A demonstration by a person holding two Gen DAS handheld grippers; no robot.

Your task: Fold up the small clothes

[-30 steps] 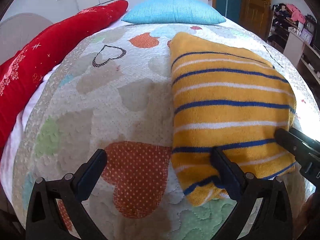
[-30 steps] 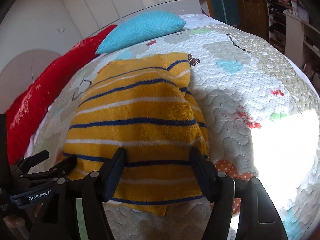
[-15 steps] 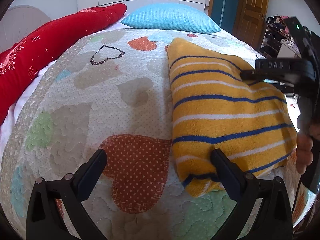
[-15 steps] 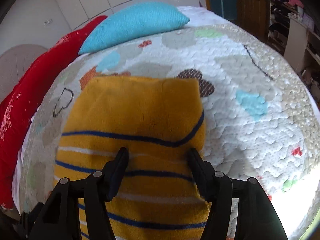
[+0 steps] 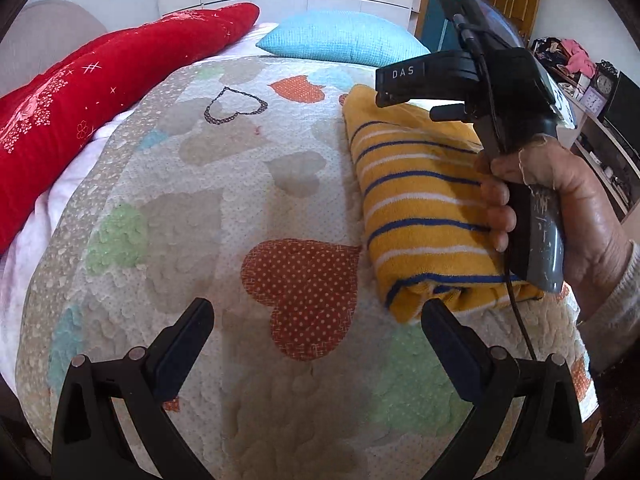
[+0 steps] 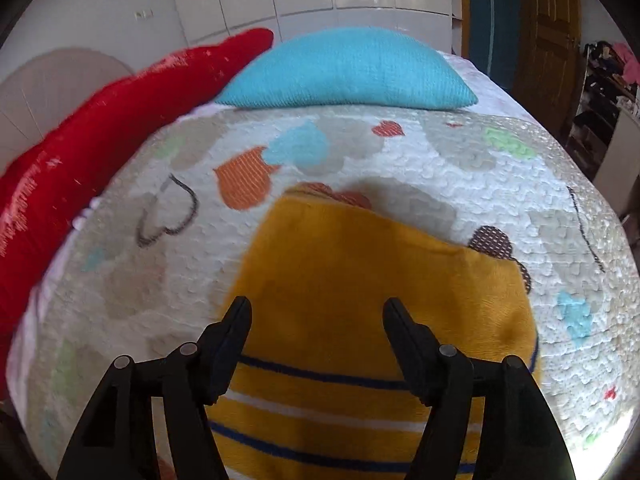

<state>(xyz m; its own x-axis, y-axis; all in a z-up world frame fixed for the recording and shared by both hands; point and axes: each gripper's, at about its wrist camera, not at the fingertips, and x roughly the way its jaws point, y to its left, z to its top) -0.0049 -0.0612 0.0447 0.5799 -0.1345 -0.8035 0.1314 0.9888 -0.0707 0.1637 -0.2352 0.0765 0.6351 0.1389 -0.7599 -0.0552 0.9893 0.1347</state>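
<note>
Heart quilt (image 5: 248, 184) w/ folded striped garment (image 5: 416, 208); right claw (image 6: 316, 316) raised above it, left claw (image 5: 316, 320) low, both spread, empty.

left wrist – low over quilt (image 5: 248, 184), faces headboard | right wrist – nearer; both share blue pillow (image 6: 348, 72)

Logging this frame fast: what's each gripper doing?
Left gripper: open, holding nothing.
Right gripper: open above the yellow striped garment, holding nothing.
</note>
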